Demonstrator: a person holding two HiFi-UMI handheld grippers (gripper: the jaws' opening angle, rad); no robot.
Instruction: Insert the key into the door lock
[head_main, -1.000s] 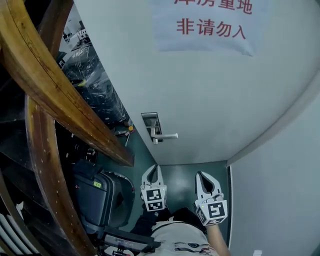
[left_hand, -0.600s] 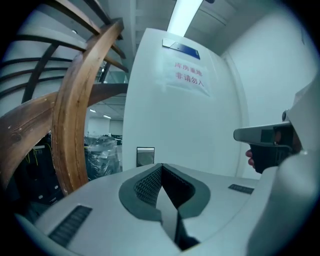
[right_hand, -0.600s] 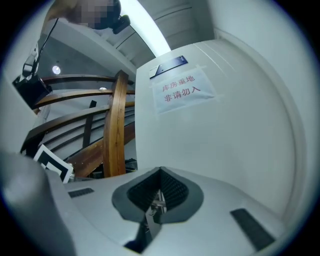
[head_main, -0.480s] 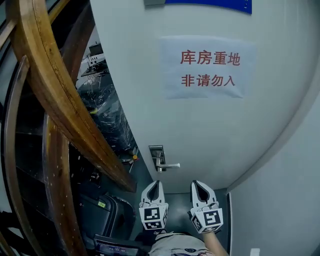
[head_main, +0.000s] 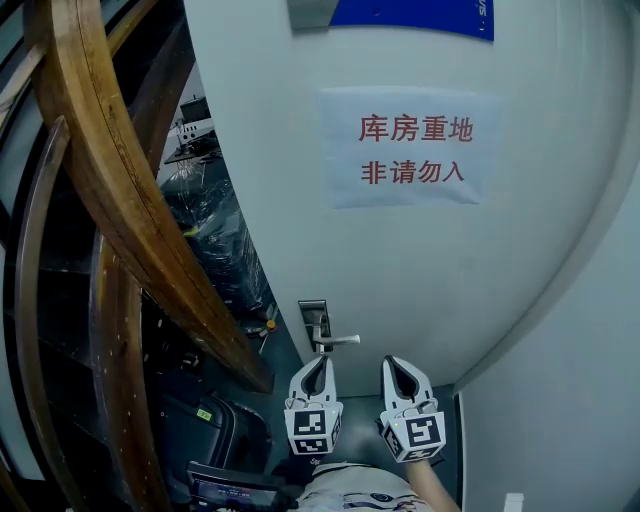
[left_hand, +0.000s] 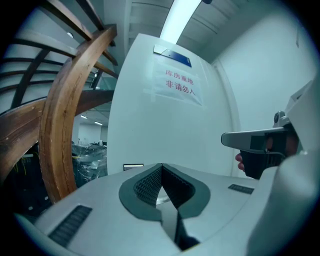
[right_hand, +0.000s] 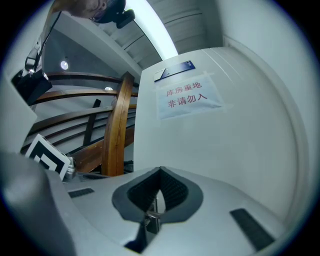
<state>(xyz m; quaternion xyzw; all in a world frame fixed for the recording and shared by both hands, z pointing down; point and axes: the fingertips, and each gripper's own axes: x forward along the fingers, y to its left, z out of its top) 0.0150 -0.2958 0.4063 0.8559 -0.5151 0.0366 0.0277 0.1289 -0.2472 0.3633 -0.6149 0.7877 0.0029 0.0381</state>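
The white door (head_main: 420, 270) fills the head view, with a metal lock plate (head_main: 313, 316) and a lever handle (head_main: 340, 341) low on its left edge. My left gripper (head_main: 318, 361) is shut and holds nothing; its tips sit just below the handle. In the left gripper view its jaws (left_hand: 161, 165) meet, and the lock plate (left_hand: 133, 166) shows just left of them. My right gripper (head_main: 392, 361) is beside the left one, further right of the handle. It is shut on a small metal key (right_hand: 151, 212), which sits deep between its pads.
A curved wooden stair rail (head_main: 130, 220) rises along the left. Plastic-wrapped goods (head_main: 215, 240) and a dark suitcase (head_main: 205, 420) lie under it. A paper notice with red print (head_main: 410, 148) and a blue plate (head_main: 410, 14) hang on the door. A white wall (head_main: 570, 400) closes the right side.
Both grippers have risen side by side towards the lock handle. The head view has tilted up, so the whole notice and the blue plate now show.
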